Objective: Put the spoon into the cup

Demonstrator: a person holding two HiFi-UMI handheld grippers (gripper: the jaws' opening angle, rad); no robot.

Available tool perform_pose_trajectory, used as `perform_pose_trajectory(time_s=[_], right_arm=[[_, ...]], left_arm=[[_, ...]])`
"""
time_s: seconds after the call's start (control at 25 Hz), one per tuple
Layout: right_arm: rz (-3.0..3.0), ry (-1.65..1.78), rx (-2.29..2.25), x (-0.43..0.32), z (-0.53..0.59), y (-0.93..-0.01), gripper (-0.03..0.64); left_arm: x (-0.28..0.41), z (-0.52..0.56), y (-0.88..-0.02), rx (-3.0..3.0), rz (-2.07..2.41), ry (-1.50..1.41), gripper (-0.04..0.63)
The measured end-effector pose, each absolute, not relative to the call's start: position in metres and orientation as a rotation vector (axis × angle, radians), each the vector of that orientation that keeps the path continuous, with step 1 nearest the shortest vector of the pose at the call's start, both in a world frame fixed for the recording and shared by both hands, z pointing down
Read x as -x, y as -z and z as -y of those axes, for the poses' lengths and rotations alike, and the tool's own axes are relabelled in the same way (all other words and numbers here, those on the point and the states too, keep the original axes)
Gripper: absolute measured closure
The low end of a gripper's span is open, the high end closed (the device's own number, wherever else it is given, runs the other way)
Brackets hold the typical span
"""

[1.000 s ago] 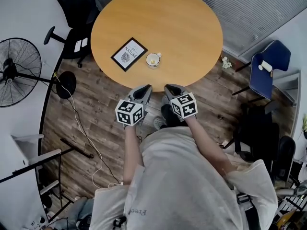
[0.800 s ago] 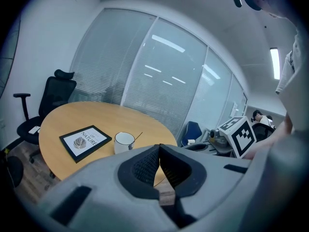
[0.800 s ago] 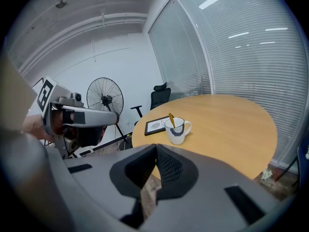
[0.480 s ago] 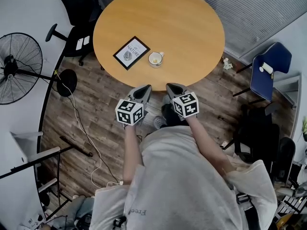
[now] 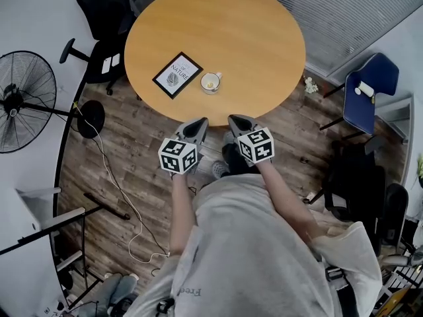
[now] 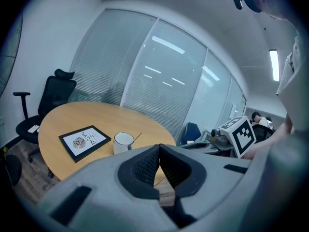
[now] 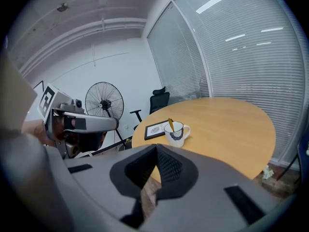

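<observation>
Head view shows the cup (image 5: 211, 82) near the table's (image 5: 264, 45) edge closest to the person, beside a framed print (image 5: 177, 74), with the spoon (image 7: 170, 124) already standing inside. The left claw (image 5: 200, 121) and right claw (image 5: 233, 119), both pressed together and empty, hang short of the table, which suggests the job is done.

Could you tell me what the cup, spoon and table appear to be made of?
The cup looks like glazed white ceramic: smooth and opaque, with a dark pattern. The spoon in it appears yellowish, perhaps wood or plastic; it is too small to tell. The table seems wood or laminate, a matte orange-brown.
</observation>
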State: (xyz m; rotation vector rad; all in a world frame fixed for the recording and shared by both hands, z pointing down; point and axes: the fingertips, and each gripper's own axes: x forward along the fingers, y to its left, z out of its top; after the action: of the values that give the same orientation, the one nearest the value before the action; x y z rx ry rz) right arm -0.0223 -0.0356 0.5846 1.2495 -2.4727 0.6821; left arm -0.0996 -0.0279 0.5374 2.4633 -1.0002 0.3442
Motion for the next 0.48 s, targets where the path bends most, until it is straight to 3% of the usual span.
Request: perform_pose_trajectory(time_s=[0.48], right_arm=[[2.471, -0.699, -1.238, 0.0216, 0.0320, -0.5865, 0.620]], left_arm=[[0.0958, 0.0249, -0.5403, -2.456, 0.985, -0.342, 0.587]])
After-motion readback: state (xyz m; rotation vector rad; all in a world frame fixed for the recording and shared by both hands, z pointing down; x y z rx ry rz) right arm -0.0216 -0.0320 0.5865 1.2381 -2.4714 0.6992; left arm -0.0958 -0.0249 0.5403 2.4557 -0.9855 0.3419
